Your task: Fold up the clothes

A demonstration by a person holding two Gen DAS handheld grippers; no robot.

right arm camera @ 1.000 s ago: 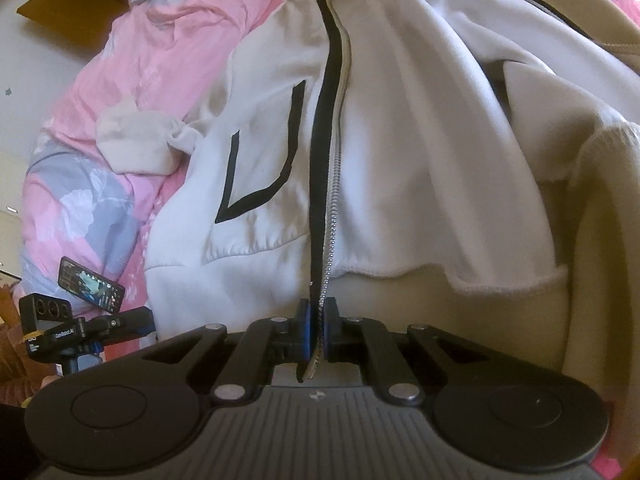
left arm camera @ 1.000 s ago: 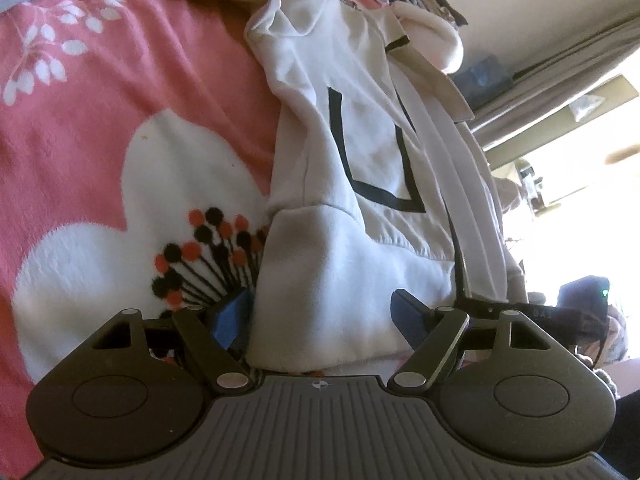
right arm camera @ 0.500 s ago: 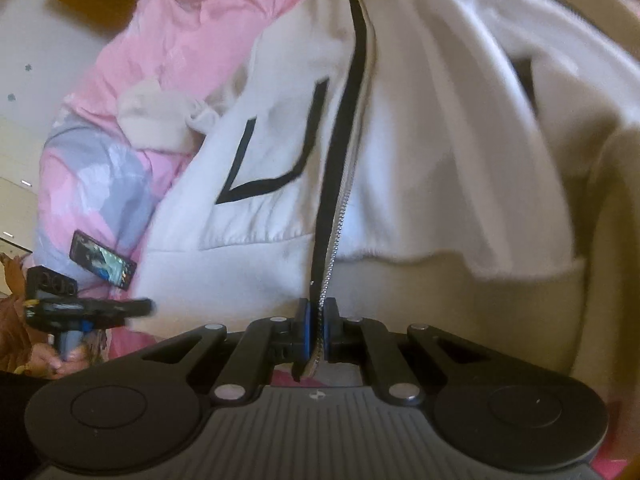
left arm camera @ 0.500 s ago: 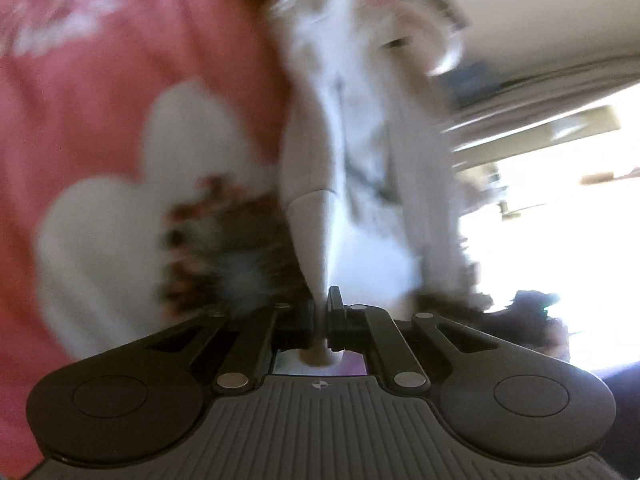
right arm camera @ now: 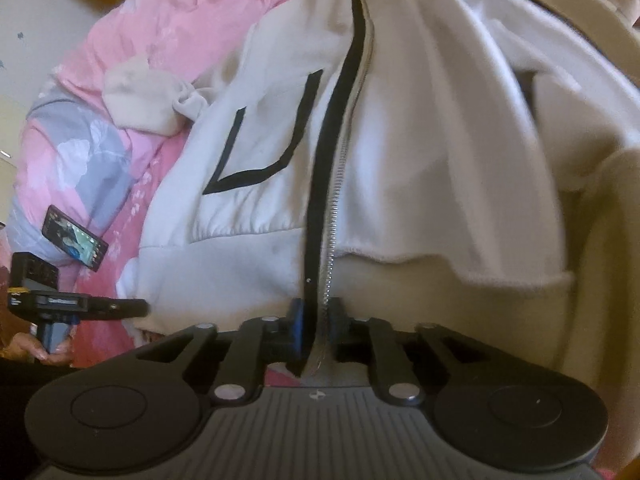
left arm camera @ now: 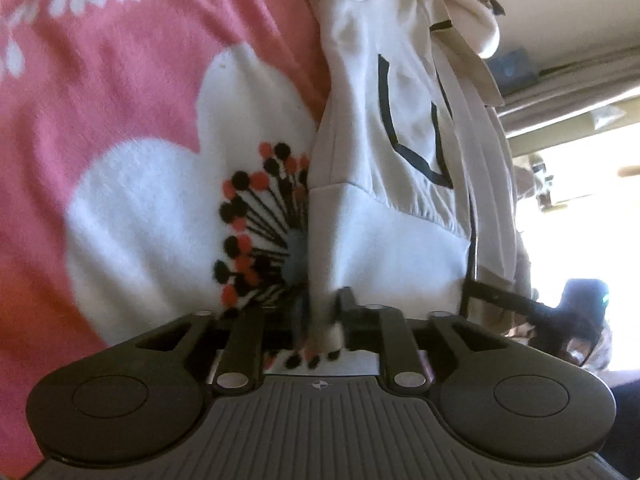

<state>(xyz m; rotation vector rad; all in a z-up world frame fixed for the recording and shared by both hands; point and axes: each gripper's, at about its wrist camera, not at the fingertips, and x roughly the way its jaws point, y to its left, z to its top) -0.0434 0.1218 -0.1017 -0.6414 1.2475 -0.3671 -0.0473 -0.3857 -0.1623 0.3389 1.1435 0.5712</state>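
Observation:
A white zip jacket (left arm camera: 400, 240) with a black pocket outline lies on a pink flowered blanket (left arm camera: 140, 208). A bunched fold of its hem corner sits between the fingers of my left gripper (left arm camera: 321, 314), whose jaws are opening and no longer clamp it. In the right wrist view the jacket (right arm camera: 420, 140) shows its black zip band running down to my right gripper (right arm camera: 314, 316). Those jaws are opening too, with the zipper edge loose in the narrow gap between them.
A beige garment (right arm camera: 600, 280) lies under the jacket on the right. A cream cloth lump (right arm camera: 140, 100) and a phone (right arm camera: 75, 238) rest on the pink and grey quilt (right arm camera: 100, 152). A bright window area fills the right of the left wrist view.
My left gripper went from wide open to shut on the hem corner, then its jaws parted a little. My right gripper's jaws have loosened off the zipper edge. The jacket looks pulled straighter.

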